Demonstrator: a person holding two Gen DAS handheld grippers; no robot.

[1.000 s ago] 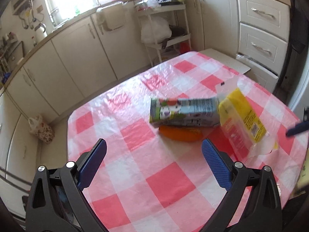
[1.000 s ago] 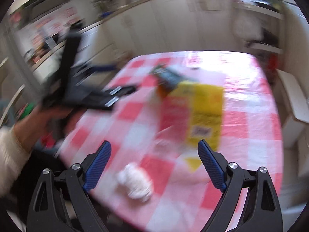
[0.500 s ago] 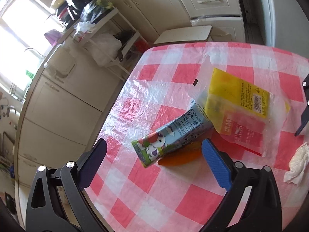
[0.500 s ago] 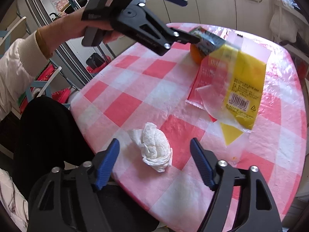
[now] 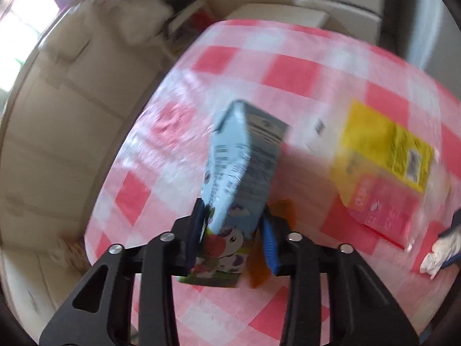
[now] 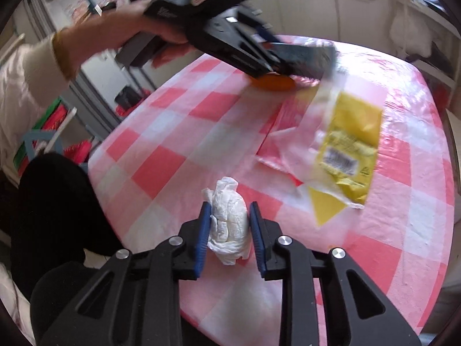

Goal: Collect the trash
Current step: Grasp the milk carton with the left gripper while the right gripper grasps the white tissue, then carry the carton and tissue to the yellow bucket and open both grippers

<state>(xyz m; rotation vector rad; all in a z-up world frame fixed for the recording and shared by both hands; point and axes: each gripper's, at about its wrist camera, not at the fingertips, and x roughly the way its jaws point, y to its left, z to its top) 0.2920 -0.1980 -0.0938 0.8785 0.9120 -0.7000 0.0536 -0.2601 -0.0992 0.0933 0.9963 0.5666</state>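
Note:
My left gripper (image 5: 234, 236) is shut on a light blue drink carton (image 5: 240, 173) and holds it tilted above the red-and-white checked table (image 5: 288, 69); the carton also shows in the right wrist view (image 6: 305, 60). My right gripper (image 6: 229, 230) is shut on a crumpled white tissue (image 6: 229, 219) near the table's front edge. The tissue shows at the right edge of the left wrist view (image 5: 440, 252). A yellow and red plastic wrapper (image 6: 348, 141) lies flat on the table, also in the left wrist view (image 5: 386, 167).
An orange peel (image 6: 272, 82) lies on the table under the carton, partly hidden behind my left gripper (image 5: 259, 265). Cream kitchen cabinets (image 5: 57, 115) and a white shelf rack (image 6: 417, 28) stand beyond the table. The person's legs (image 6: 52, 216) are at the table's left side.
My left gripper closed on the carton and lifted it off the table. My right gripper moved down and closed on the tissue.

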